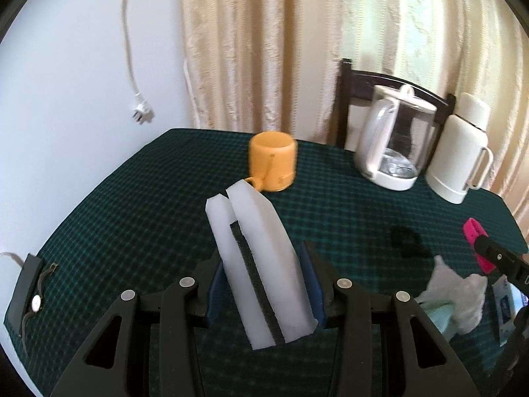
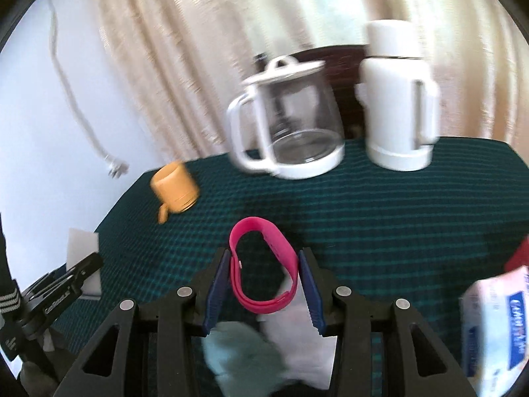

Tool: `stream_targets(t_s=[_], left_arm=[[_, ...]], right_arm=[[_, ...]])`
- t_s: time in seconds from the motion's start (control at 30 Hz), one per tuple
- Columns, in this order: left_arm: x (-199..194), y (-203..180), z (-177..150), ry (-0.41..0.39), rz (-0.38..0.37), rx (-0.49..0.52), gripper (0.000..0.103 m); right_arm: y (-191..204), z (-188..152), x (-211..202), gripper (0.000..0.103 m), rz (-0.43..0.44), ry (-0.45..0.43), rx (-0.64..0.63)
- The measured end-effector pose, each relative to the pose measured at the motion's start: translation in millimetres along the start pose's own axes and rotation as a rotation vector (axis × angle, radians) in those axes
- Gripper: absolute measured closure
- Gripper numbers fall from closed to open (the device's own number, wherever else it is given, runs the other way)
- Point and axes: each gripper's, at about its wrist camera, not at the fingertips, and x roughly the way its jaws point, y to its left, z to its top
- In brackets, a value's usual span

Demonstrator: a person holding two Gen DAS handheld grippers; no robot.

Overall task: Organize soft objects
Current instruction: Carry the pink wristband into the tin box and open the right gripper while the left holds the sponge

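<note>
My left gripper (image 1: 263, 274) is shut on a white foam block (image 1: 261, 264) with a dark strip down its middle, held above the green checked tablecloth (image 1: 132, 218). My right gripper (image 2: 266, 276) is shut on a pink silicone band (image 2: 261, 268), a closed loop squeezed between the blue pads. Below it lie a pale green and white soft cloth (image 2: 264, 354); the cloth also shows in the left wrist view (image 1: 456, 294), beside the right gripper with the pink band (image 1: 477, 244). The foam block and left gripper show at the left edge of the right wrist view (image 2: 82, 264).
An orange cup (image 1: 272, 162) stands upside down at the table's back. A glass kettle (image 1: 395, 139) and white thermos (image 1: 461, 152) stand back right, before a dark chair. A wristwatch on a black tray (image 1: 31, 297) lies left. A tissue packet (image 2: 499, 321) lies right.
</note>
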Motion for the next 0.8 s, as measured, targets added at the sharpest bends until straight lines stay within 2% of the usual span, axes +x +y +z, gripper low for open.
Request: stream_targets(t_s=[0.4,0.8], left_arm=[[1.2,-61.3,7.9,0.035,-0.127,0.062,0.06],[4.5,-103.1,10.2,0.052,-0.194,0.118,0.06]], right_arm=[[-81.1,10.6,-44.3,0.056,-0.171,-0.093,0.138],[-150.0,10.0,-78.6,0.056,-0.318,-0.139,0.286]])
